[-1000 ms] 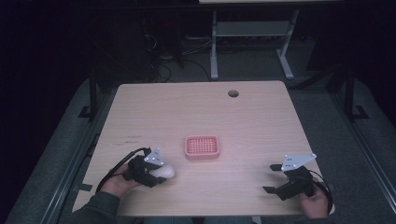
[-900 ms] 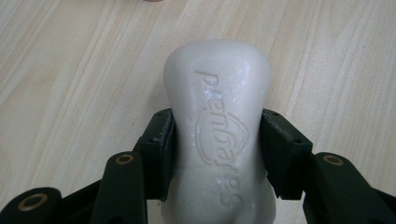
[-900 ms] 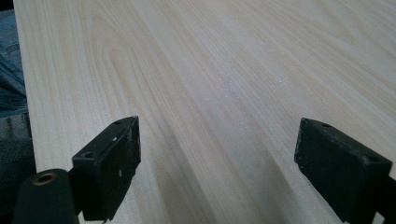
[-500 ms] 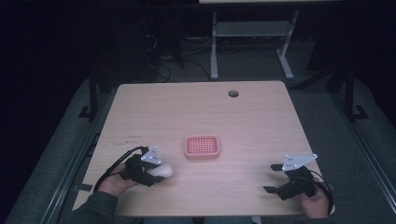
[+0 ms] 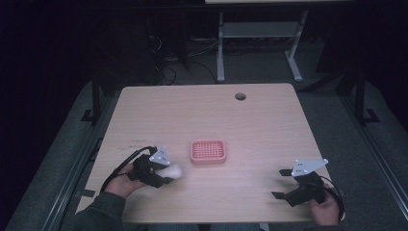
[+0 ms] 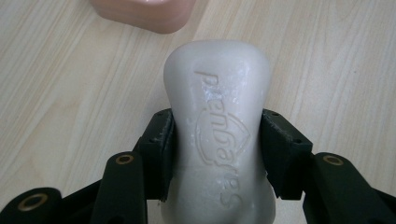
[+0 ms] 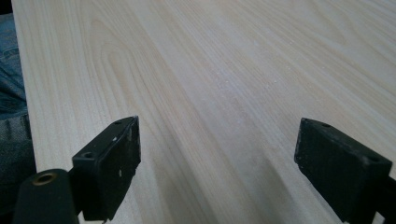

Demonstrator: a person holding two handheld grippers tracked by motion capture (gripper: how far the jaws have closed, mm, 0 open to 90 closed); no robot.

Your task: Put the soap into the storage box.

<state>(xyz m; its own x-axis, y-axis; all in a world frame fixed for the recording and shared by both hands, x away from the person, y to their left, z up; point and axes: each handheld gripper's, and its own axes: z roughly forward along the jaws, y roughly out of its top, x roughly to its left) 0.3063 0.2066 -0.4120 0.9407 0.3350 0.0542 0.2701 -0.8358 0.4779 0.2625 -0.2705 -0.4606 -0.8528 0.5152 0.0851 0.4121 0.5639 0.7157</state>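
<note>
Slight shift of left gripper (image 5: 169, 172), clamped on white soap bar (image 6: 218, 135); right gripper (image 7: 219, 172) wide, empty.

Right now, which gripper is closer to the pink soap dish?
Left. The left gripper, shut on the white soap bar, sits just beside the pink soap dish. The right gripper is open, far across the table.
</note>
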